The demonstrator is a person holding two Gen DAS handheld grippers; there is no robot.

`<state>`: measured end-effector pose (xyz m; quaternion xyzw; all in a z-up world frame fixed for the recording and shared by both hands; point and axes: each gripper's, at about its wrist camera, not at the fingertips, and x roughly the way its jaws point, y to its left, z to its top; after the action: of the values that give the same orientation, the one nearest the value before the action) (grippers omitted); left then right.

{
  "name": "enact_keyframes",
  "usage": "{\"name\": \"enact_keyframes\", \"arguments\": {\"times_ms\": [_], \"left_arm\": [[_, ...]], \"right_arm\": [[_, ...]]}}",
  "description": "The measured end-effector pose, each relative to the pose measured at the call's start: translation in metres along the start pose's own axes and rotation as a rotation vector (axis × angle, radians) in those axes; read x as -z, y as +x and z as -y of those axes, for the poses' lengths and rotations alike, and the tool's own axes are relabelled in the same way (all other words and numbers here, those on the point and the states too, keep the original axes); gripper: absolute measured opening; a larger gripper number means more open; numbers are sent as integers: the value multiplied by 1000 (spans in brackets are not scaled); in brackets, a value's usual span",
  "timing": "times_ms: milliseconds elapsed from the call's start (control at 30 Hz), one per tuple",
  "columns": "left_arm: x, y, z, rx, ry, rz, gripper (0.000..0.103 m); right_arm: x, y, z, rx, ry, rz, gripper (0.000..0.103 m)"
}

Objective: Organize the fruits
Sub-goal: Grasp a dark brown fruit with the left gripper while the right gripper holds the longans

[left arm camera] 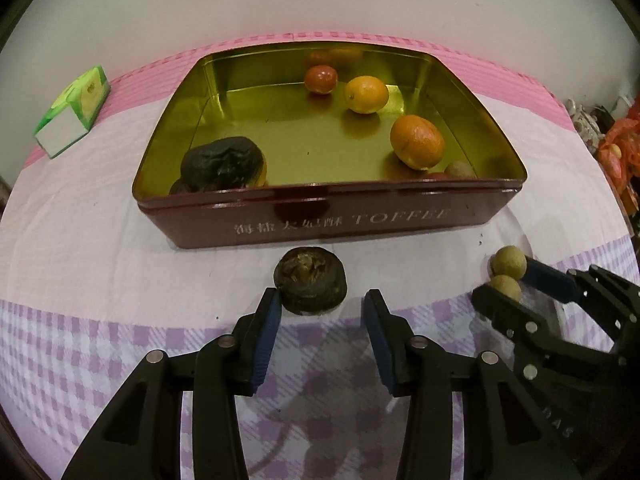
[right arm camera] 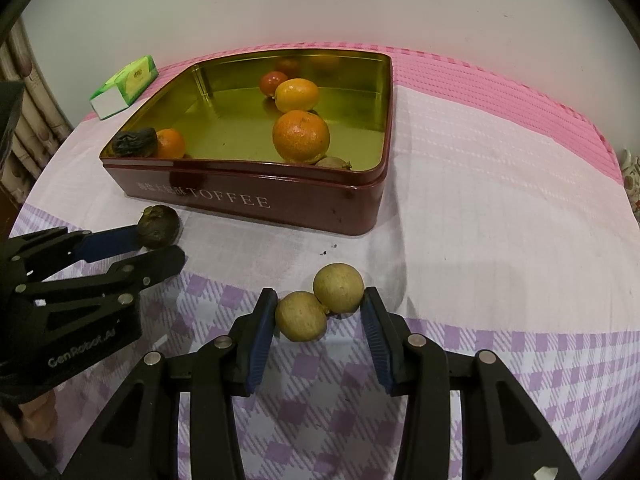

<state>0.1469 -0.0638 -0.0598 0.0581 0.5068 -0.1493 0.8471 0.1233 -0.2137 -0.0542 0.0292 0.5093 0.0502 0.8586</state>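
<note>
A dark red TOFFEE tin point(left arm camera: 340, 222) point(right arm camera: 256, 204) with a gold inside holds an orange point(left arm camera: 417, 142) point(right arm camera: 301, 136), a yellow citrus point(left arm camera: 366, 94) point(right arm camera: 297, 95), a red fruit point(left arm camera: 320, 79) point(right arm camera: 272, 82) and a dark shrivelled fruit point(left arm camera: 222, 164) point(right arm camera: 134, 142). A dark wrinkled fruit point(left arm camera: 310, 286) point(right arm camera: 158, 227) lies on the cloth before the tin. My left gripper point(left arm camera: 322, 306) point(right arm camera: 160, 250) is open around its near side. Two joined tan round fruits point(right arm camera: 320, 306) point(left arm camera: 507, 274) lie between the open fingers of my right gripper point(right arm camera: 320, 304) point(left arm camera: 508, 280).
A green tissue box point(left arm camera: 74, 110) point(right arm camera: 126, 86) lies at the back left of the tin. The table has a pink, white and purple checked cloth point(right arm camera: 500, 220). An orange bag point(left arm camera: 618, 152) sits beyond the table's right edge.
</note>
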Motion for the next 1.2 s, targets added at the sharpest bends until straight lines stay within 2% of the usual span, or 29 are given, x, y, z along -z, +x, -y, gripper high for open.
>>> {"name": "enact_keyframes", "arguments": {"times_ms": [633,700,733,1200], "left_arm": [[-9,6,-9,-7,-2,31,44],[-8,6,-10,-10,1,36,41],[-8,5,-11,-7,2,37,36],[3,-2,-18,2,3,32,36]], "right_arm": [[1,-1,0,-2,6,4,41],[1,-1,1,-2,7,4,41],[2,-1,1,-2,6,4,41],[2,-1,0,0,6,8,41]]}}
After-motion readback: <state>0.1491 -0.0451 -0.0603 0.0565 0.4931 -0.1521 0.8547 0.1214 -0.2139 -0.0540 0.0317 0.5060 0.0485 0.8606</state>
